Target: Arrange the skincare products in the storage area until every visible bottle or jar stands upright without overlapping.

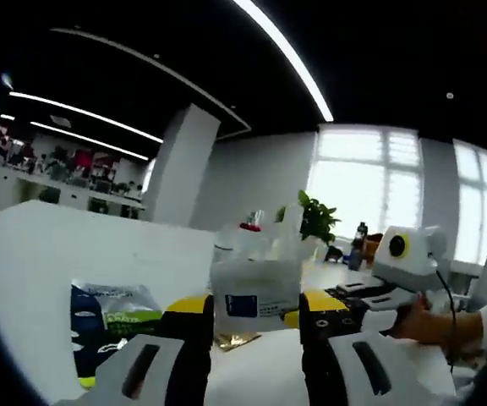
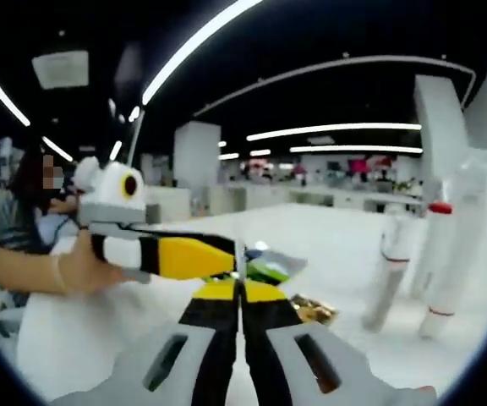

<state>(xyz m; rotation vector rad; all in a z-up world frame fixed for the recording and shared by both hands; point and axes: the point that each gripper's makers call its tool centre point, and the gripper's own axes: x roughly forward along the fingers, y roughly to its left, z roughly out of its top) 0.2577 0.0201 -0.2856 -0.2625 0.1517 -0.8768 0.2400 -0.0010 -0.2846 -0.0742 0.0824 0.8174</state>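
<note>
A clear squat bottle with a blue label stands on the white table, framed between the fingers of my left gripper, which are spread open. It looks to be just beyond the fingertips, and contact cannot be told. Behind it rise taller bottles, one with a red cap. Two white tubes stand upright at the right of the right gripper view. My right gripper is shut with nothing in it. The left gripper crosses just ahead of it, held by a hand.
A blue and green sachet lies flat left of the left jaws, also seen as a green sachet. A gold foil item lies near the right jaws. The right gripper and a hand sit at right. A person sits behind.
</note>
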